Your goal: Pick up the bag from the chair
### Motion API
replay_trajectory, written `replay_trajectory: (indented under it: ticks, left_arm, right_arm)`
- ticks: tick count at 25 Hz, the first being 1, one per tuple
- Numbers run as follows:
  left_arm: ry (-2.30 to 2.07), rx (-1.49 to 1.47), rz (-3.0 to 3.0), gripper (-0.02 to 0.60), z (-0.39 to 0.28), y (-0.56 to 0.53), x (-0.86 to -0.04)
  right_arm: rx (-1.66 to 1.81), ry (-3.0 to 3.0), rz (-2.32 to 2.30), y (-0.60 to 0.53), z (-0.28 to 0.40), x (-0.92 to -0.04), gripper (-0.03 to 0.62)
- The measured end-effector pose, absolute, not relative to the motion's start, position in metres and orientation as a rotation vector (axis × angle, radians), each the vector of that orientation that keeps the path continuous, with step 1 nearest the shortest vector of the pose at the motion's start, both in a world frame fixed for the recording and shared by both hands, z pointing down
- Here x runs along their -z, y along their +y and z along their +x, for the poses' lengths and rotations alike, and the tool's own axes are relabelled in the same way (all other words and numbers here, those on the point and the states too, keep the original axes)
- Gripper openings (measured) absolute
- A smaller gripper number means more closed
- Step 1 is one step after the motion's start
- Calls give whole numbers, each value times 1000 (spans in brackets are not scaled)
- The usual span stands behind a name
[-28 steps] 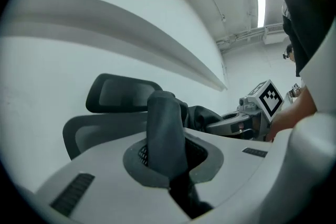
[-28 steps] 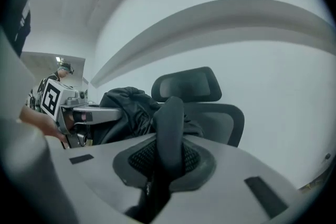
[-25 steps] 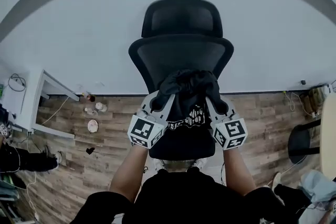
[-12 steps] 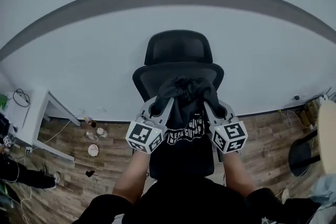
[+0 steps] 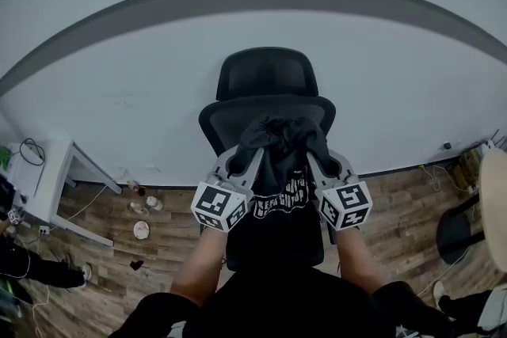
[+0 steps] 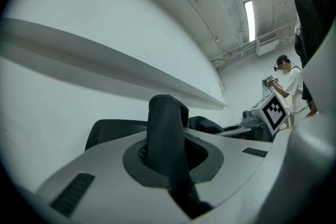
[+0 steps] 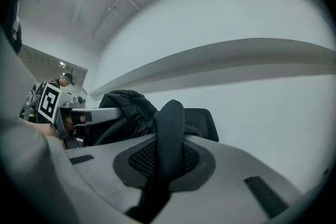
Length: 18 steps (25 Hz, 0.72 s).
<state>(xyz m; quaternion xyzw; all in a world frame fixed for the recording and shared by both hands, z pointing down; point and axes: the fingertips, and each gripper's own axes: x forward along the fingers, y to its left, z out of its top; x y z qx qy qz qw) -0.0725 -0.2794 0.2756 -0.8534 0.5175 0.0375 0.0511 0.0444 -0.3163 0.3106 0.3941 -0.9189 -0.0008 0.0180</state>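
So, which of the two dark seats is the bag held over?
The office chair with the headrest: the bag hangs before its backrest from the left gripper and right gripper. The other seat stands far right.

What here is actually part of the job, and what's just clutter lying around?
Part of the job:
- bag
- left gripper and right gripper, each shut on a bag strap
- chair behind the bag

Just lying about:
- white desk
- bottles and round dish on the floor
- cable by the wall
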Motion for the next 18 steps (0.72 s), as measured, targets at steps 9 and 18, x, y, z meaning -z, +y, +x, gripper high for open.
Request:
replay_trajectory:
  ticks: [9,18]
  left_arm:
    - [1587,-73,-2616,44,-72,-285,-285]
    - [1559,-33,-2627,44,-70,-292,-291]
  right_arm:
    - [-3,-2831,1212,-321,43,-321,54]
    - [1,-2831,1219,-328,46,-326,54]
